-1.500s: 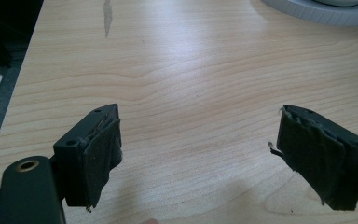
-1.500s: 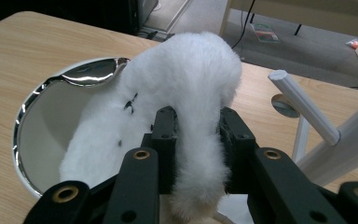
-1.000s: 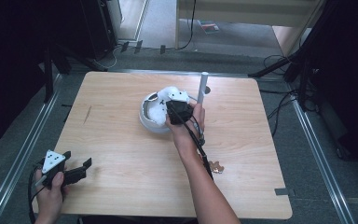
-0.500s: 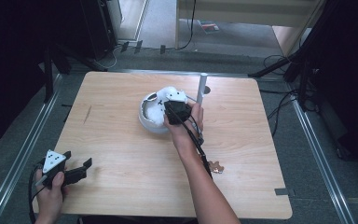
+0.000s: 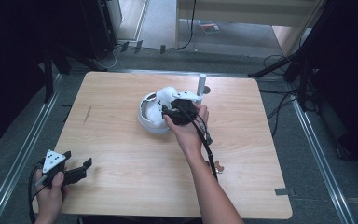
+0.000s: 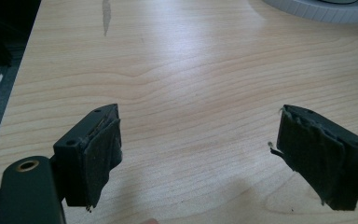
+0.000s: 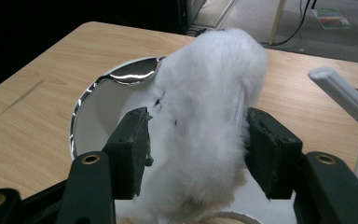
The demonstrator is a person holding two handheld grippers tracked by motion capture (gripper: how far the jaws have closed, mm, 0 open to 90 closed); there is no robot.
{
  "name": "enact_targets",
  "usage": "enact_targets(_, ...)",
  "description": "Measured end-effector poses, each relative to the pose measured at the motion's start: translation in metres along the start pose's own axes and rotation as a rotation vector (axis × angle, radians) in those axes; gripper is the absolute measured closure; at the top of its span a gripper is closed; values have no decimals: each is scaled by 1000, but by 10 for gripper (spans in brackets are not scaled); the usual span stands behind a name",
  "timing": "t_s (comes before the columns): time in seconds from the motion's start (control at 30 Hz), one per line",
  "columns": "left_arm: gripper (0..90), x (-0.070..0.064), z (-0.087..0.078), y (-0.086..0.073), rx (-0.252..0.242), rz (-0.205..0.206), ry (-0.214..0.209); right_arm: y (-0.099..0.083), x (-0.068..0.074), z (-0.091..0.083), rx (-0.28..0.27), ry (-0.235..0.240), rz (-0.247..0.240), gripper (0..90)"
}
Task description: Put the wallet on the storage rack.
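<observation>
Fluff fills the right hand-held gripper point(image 7: 193, 154): its jaws are clamped on a white fluffy toy point(image 7: 205, 116), perhaps a plush animal, over a white bowl point(image 5: 145, 120) near the table's point(image 5: 121, 186) far-edge middle. The left hand-held gripper point(image 5: 77, 169) hovers wide apart near the near-left corner.

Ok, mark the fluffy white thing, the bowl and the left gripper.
fluffy white thing point(image 7: 205, 116), right gripper view, middle of its fur
bowl point(image 5: 145, 122), high view, outer wall
left gripper point(image 5: 77, 168), high view, between its fingertips

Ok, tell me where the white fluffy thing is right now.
The white fluffy thing is clamped in the right gripper, over the white bowl near the table's middle in the high view.
</observation>
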State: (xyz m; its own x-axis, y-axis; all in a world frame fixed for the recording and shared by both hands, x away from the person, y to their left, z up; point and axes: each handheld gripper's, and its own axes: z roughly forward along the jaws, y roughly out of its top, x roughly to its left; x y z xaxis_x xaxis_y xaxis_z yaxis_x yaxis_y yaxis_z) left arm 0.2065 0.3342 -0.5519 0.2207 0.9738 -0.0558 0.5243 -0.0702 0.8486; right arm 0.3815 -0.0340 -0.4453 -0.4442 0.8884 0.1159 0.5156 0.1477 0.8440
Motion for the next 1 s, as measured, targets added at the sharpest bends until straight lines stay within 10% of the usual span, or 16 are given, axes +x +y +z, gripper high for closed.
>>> enact_targets(0.43,146,0,0,0,2,1,-1,-14,-13,0,31,24,203,410)
enact_targets(1.0,146,0,0,0,2,5,-2,-24,-14,0,80,39,263,318)
